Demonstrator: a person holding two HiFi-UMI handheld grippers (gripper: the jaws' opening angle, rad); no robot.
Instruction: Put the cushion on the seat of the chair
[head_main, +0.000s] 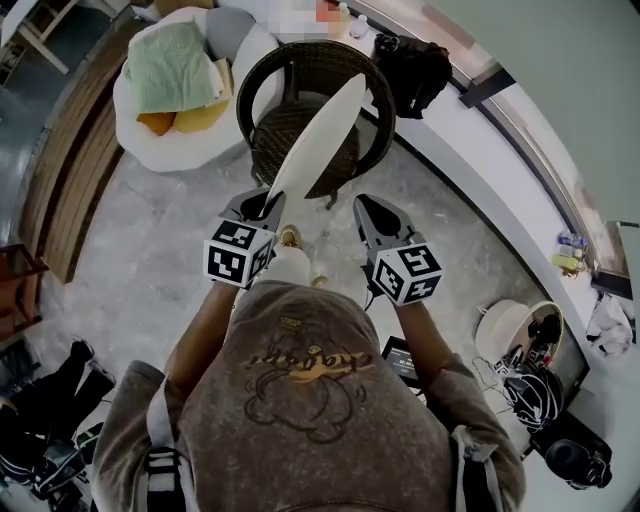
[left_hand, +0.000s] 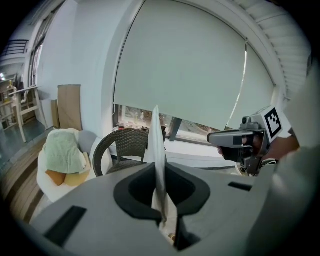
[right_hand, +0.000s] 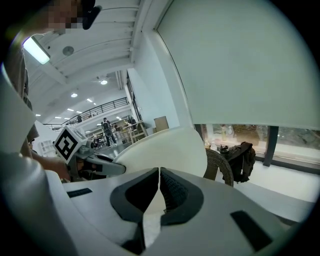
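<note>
A flat white cushion (head_main: 322, 135) stands on edge in the air, slanting up from my left gripper (head_main: 262, 203) over the dark wicker chair (head_main: 300, 58). The left gripper is shut on its near corner; in the left gripper view the thin cushion (left_hand: 157, 145) runs between the jaws of my left gripper (left_hand: 160, 172), with the chair (left_hand: 120, 145) behind it. My right gripper (head_main: 368, 208) is beside the cushion, apart from it. In the right gripper view my right gripper (right_hand: 159, 171) has its jaws meeting with nothing between them, and the cushion (right_hand: 167, 150) is beyond, to the left.
A round white lounge seat (head_main: 150, 145) with a green cloth and yellow pillows sits left of the chair. A black bag (head_main: 415, 65) rests on the window ledge behind. Bags and gear (head_main: 535, 365) lie on the floor at right; wooden furniture (head_main: 18, 290) stands at left.
</note>
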